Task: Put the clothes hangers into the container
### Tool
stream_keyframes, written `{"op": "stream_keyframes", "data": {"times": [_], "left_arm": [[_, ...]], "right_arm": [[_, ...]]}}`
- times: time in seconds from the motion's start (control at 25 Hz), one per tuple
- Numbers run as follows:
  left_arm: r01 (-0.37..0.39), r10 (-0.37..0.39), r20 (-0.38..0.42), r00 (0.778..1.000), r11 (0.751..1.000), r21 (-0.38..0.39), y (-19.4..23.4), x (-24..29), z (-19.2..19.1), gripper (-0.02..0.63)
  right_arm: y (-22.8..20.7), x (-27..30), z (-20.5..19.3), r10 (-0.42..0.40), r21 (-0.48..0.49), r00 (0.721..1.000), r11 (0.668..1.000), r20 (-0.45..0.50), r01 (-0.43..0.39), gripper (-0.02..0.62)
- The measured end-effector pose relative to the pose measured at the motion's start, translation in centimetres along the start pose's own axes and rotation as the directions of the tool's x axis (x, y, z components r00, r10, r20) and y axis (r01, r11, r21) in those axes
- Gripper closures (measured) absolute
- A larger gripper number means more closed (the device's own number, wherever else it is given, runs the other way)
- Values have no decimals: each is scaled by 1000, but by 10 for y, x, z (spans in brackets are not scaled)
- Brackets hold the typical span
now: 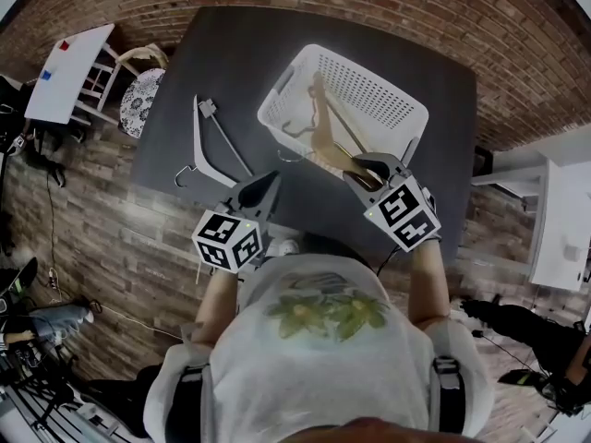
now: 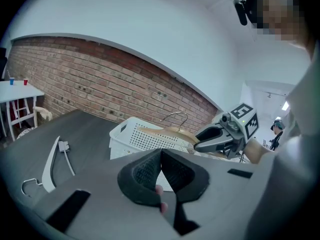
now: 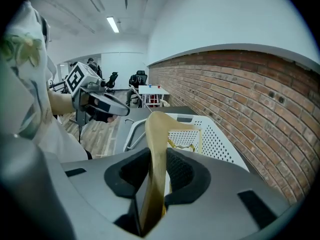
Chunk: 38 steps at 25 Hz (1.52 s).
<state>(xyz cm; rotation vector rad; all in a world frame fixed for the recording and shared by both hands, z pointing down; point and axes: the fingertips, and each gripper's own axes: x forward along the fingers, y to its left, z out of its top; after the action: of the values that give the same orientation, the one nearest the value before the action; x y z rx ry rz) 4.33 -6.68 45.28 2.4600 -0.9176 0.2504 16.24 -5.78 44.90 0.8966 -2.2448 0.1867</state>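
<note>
A white perforated basket [image 1: 388,95] [image 2: 127,136] [image 3: 216,140] stands on the dark table [image 1: 231,53], with a wooden hanger [image 1: 319,95] lying inside it. My right gripper [image 1: 369,168] [image 2: 210,136] [image 3: 159,156] is shut on another wooden hanger [image 1: 334,150] [image 3: 156,134] [image 2: 172,132], which reaches over the basket's near rim. A white plastic hanger [image 1: 205,146] [image 2: 50,166] lies flat on the table left of the basket. My left gripper [image 1: 262,192] [image 2: 161,154] [image 3: 107,104] hovers near the table's front edge between that hanger and the basket, shut with nothing between its pads.
A brick wall [image 2: 100,89] runs behind the table. To the left stand a white stool [image 1: 143,95] and a small white side table [image 1: 69,72] with cups. White furniture [image 1: 554,210] stands at the right. Bare tabletop shows around the white hanger.
</note>
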Motion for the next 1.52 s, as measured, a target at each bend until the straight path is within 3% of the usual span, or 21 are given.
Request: {"op": "stream_keyframes", "data": {"times": [1.08, 1.52], "left_arm": [[-41, 41, -6, 999, 999, -27, 25, 22, 12, 577], [-55, 55, -11, 998, 998, -33, 33, 28, 16, 577]], "right_arm": [[-47, 48, -16, -28, 41, 996, 999, -90, 32, 502], [-53, 73, -20, -13, 12, 990, 1000, -141, 15, 499]]}}
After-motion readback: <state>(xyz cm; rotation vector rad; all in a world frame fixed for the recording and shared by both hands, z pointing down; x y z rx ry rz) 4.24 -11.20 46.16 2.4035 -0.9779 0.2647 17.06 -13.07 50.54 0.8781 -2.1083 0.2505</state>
